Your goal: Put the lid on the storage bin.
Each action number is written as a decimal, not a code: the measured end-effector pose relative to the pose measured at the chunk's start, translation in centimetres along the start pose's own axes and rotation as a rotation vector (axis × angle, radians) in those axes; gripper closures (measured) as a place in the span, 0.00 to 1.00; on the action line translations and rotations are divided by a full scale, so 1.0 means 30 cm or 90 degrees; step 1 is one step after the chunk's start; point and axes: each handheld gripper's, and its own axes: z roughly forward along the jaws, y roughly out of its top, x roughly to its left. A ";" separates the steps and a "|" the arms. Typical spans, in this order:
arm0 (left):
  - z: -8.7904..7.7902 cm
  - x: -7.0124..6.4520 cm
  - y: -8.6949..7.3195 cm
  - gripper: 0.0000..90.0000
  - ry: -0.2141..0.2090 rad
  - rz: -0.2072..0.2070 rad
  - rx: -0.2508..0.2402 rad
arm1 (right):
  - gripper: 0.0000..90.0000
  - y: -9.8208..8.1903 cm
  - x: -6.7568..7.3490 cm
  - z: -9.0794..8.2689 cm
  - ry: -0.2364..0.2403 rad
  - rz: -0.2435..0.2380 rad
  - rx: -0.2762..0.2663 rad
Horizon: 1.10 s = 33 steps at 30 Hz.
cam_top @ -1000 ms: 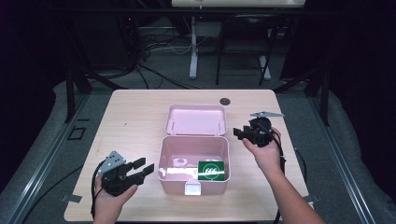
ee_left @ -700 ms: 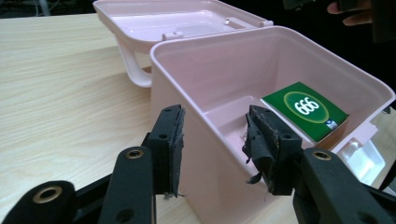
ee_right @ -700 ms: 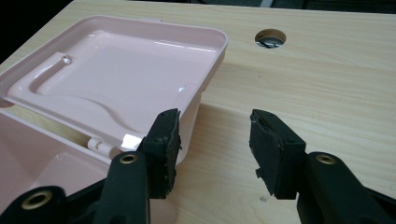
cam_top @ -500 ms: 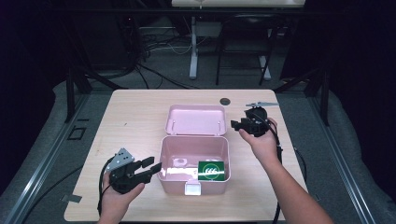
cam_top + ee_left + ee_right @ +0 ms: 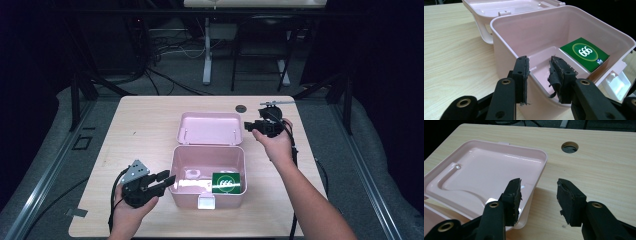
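Pink box (image 5: 207,162) open; green packet (image 5: 585,53) partly behind box wall.

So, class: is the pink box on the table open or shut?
Open: the pink box has its lid laid back flat on the table, and a green packet shows inside.

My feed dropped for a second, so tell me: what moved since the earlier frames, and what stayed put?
The left claw slid right to the pink box, its jaws now astride the near-left rim. The right claw moved up and left to the corner of the open lid. Both are open, holding nothing. Box, lid and green packet stayed put.
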 end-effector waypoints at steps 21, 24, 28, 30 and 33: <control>0.009 0.011 -0.017 0.79 0.001 -0.001 0.003 | 0.62 0.053 0.009 0.124 -0.031 0.014 0.046; 0.009 0.008 -0.018 0.79 0.006 0.004 0.002 | 0.63 0.052 0.014 0.147 -0.033 0.018 0.055; 0.009 0.009 -0.019 0.79 0.004 0.002 -0.001 | 0.67 0.046 0.014 0.182 -0.043 0.024 0.071; 0.009 0.009 -0.020 0.79 0.003 0.002 0.000 | 0.68 0.046 0.012 0.193 -0.047 0.025 0.074; 0.010 0.010 -0.020 0.79 0.003 0.001 -0.001 | 0.70 0.046 0.008 0.201 -0.049 0.030 0.076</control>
